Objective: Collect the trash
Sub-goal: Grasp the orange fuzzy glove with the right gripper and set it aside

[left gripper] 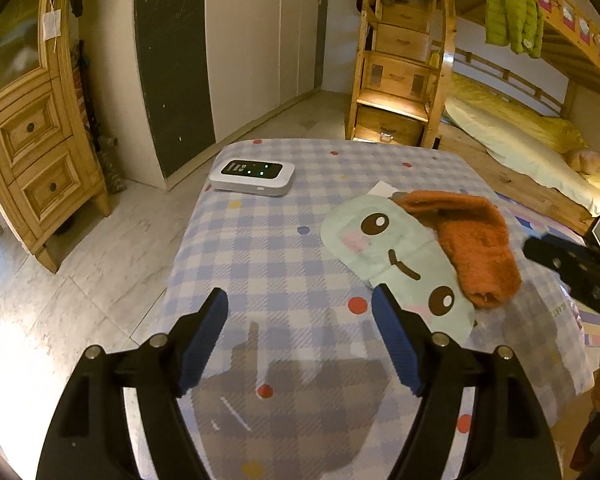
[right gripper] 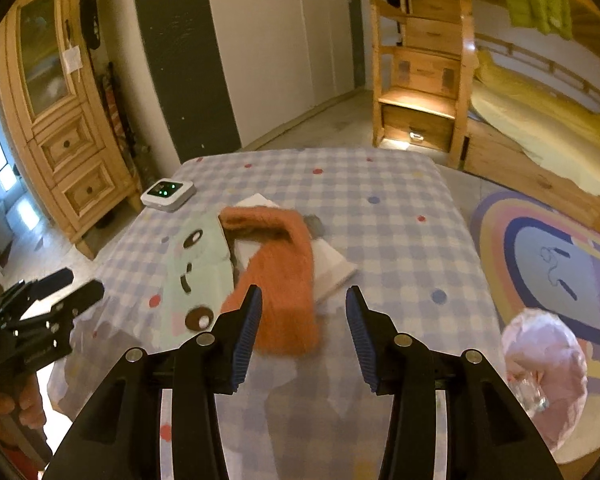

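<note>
Grippers both tilt downward over the checked tablecloth (left gripper: 268,240). My left gripper (left gripper: 300,308) has its jaws spread wide with nothing between them, only cloth below; its right pad (left gripper: 396,344) overlaps the edge of the mint face-print sheet (left gripper: 384,248). My right gripper (right gripper: 304,300) stands partly open and empty, hovering just before the near end of the orange fuzzy sock (right gripper: 284,280), which lies across white paper (right gripper: 332,272) mid-table. A white device (left gripper: 252,178) sits at the far left corner.
</note>
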A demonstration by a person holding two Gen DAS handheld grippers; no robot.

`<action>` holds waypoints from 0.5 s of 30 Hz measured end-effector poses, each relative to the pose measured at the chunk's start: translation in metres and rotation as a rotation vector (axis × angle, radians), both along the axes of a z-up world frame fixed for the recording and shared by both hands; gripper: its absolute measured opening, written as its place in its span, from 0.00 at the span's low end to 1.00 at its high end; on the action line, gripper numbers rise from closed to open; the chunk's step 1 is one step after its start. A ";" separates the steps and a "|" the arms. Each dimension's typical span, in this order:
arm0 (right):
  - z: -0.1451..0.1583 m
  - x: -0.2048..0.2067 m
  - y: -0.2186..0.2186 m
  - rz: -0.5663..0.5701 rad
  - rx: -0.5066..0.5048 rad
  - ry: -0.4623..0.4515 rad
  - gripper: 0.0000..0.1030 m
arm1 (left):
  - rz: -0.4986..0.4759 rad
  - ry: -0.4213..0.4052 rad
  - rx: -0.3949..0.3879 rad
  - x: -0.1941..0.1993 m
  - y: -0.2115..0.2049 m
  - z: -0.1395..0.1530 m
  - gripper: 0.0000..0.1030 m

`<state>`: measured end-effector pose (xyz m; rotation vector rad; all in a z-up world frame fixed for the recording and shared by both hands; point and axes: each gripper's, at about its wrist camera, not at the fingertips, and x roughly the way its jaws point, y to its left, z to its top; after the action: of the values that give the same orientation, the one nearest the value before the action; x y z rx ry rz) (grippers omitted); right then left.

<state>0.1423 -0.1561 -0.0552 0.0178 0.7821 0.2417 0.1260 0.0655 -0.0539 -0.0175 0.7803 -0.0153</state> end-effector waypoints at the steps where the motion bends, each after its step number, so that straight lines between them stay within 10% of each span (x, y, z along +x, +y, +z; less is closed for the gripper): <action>1: -0.003 0.008 0.002 0.000 -0.007 0.008 0.42 | 0.002 0.005 -0.001 0.001 -0.001 -0.001 0.70; 5: -0.020 0.033 0.005 -0.005 -0.003 0.069 0.39 | 0.002 0.015 0.000 0.000 -0.003 -0.001 0.71; 8: -0.027 0.037 0.007 0.007 0.006 0.107 0.11 | -0.005 0.015 0.006 -0.001 -0.004 0.001 0.71; 15: -0.005 -0.008 0.014 0.122 0.046 0.085 0.08 | -0.028 0.022 -0.005 -0.006 -0.013 0.003 0.76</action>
<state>0.1339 -0.1425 -0.0599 0.0238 0.8628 0.3768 0.1200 0.0526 -0.0509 -0.0111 0.8025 -0.0439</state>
